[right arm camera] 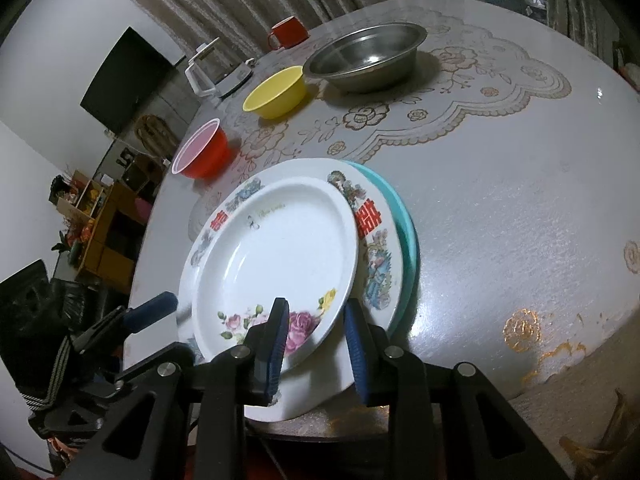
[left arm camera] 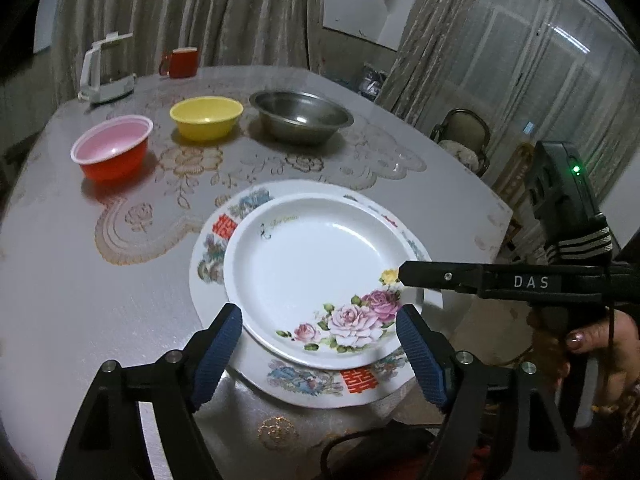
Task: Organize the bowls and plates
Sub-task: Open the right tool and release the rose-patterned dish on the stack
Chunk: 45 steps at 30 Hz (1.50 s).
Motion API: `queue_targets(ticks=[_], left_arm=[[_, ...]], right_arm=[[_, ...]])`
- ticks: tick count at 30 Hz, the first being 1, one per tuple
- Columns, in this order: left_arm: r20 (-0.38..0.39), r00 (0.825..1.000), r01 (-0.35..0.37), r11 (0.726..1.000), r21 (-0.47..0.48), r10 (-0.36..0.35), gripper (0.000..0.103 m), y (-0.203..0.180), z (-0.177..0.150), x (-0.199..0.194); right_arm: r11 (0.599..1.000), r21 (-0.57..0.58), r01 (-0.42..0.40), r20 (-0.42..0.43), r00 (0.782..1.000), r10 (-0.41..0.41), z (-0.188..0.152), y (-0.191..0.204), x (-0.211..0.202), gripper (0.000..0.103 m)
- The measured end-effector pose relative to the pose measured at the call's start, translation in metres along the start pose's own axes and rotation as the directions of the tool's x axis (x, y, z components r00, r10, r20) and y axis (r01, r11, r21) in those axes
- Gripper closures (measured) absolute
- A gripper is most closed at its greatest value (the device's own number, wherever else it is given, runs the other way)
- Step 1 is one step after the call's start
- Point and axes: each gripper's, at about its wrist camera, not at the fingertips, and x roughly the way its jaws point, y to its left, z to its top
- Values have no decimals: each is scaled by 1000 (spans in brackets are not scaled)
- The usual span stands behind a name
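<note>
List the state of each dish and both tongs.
rose plate: top of stack
patterned plate: beneath it
teal plate: bottom of stack
red bowl: upright, empty
yellow bowl: upright, empty
steel bowl: upright, empty
left tongs: open, flanking rose plate
right tongs: open, straddling rose plate's rim

We see a glossy white rose plate lying on a glossy patterned plate, with a smooth teal plate beneath. The metal bowl looks dull and brushed. The yellow bowl and red bowl look like smooth plastic. The table wears a shiny cover over lace-patterned cloth. Ribbed blue pads line matt black fingers.
</note>
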Motion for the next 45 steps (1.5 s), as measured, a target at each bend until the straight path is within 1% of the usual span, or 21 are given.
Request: queue_targets(ticks=[5, 8, 14, 20, 24, 28, 33, 38, 45], left_arm=[[-4, 1000, -23, 1000, -5, 23, 22, 2, 0, 4], [-17, 999, -43, 999, -4, 43, 22, 3, -1, 9], [-17, 999, -48, 999, 1, 48, 21, 1, -3, 10], [-17, 998, -55, 998, -15, 55, 18, 5, -2, 11], [-17, 998, -60, 998, -24, 59, 17, 6, -1, 11], [-22, 998, -62, 998, -28, 61, 16, 6, 1, 12], [-27, 998, -62, 998, -21, 61, 15, 4, 5, 15], [-32, 996, -78, 997, -21, 77, 15, 4, 11, 18], [-37, 995, -95, 995, -12, 95, 11, 3, 20, 22]], right_arm=[[1000, -4, 13, 9, 1000, -13, 0, 1, -3, 74], [1000, -1, 6, 8, 1000, -6, 0, -1, -3, 74], [1000, -1, 4, 6, 1000, -4, 0, -2, -3, 74], [999, -23, 30, 14, 999, -29, 0, 1, -5, 73], [1000, -16, 21, 15, 1000, -21, 1, 0, -5, 73], [999, -33, 33, 14, 999, -32, 1, 2, -5, 72], [999, -32, 27, 12, 1000, -26, 1, 1, -5, 72], [998, -52, 35, 16, 999, -34, 2, 3, -6, 72], [997, -74, 29, 25, 999, -27, 7, 5, -8, 71]])
